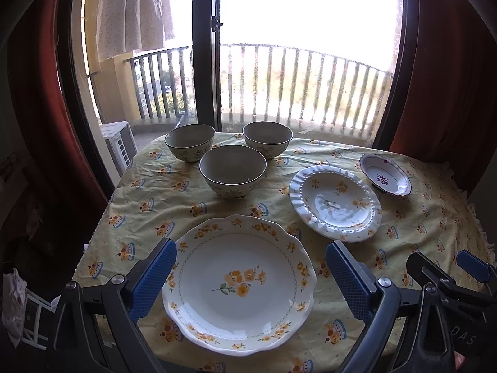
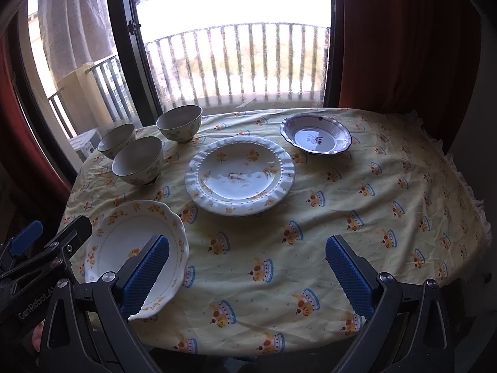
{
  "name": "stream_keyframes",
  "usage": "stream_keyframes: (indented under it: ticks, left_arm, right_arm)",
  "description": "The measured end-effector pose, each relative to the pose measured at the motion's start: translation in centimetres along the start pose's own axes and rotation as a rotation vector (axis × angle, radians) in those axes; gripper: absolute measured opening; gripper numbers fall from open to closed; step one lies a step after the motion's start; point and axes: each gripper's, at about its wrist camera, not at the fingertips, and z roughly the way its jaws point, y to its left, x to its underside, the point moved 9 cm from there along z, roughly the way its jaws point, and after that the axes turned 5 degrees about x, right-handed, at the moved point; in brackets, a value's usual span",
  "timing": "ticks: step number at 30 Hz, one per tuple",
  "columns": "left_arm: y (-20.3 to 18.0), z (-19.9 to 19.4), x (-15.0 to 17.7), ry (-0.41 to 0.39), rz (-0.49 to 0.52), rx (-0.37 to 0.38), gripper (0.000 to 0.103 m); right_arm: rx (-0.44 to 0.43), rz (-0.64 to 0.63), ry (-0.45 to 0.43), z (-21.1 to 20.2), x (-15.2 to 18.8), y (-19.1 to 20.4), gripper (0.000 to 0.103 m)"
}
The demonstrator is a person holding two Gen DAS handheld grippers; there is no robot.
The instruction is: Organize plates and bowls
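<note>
Start of sorting: nothing stacked, both tongs spread and empty.
Your left gripper [image 1: 251, 275] hovers over the big plate [image 1: 237, 283]; ridged plate [image 1: 335, 202], small dish [image 1: 385, 174], three bowls [image 1: 233, 169] sit apart. Next, judge a rim pinch.

Near edge, 7 o'clock: large scalloped white plate with yellow flowers [image 1: 239, 283] on the yellow printed tablecloth [image 2: 279, 264].
Centre, 1 o'clock of it: ruffled-rim white plate [image 1: 335, 203].
Far right, 2 o'clock: small purple-rimmed dish [image 1: 385, 174].
Far left, 11 o'clock: three floral ceramic bowls [image 1: 233, 171] clustered.
</note>
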Motion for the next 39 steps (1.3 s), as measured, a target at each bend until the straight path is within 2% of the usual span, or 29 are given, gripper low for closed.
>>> stream_keyframes:
  ticks: [14,32,39]
  left_arm:
    - [0.4,0.6,0.6,0.042,-0.009,0.009,0.097]
    - [0.6,-1.0,1.4,-0.003,0.016,-0.007,0.097]
    - [0.4,-1.4,1.9,-0.004,0.009,-0.004,0.097]
  right_arm:
    - [0.014,-0.03,0.003,0.5,-0.6,0.4,0.102]
    - [-0.006,-0.014,-0.03,-0.5,0.9,0.4,0.099]
    - [0.02,-0.02,-0.055,-1.2,1.2,0.1,0.098]
